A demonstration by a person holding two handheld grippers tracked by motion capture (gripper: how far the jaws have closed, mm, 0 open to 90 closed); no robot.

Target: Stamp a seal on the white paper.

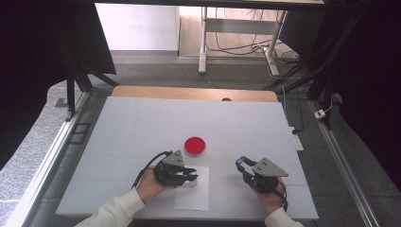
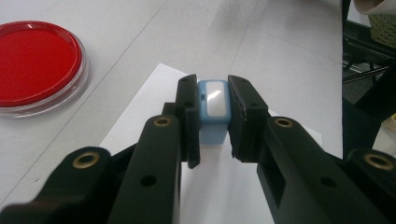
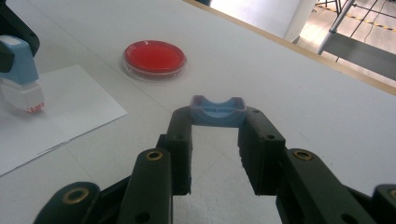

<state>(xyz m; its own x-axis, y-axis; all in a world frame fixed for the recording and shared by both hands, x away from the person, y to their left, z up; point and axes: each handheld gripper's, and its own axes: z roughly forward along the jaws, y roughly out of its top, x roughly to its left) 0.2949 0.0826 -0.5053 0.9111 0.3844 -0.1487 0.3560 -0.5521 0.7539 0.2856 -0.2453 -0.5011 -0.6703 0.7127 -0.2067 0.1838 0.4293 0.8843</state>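
Now | dish (image 1: pixel 195 146): red fill | left tool (image 2: pixel 214 112) pinches stamp (image 2: pixel 214 105) | right tool (image 3: pixel 218 116) pinches cap (image 3: pixel 217 112)

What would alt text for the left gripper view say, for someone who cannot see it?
Two black jaws of the left gripper clamp a small blue stamp above a white sheet of paper on a pale table. A round red dish sits at upper left.

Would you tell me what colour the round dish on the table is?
Red inside a clear rim; the round dish shows best in the left gripper view.
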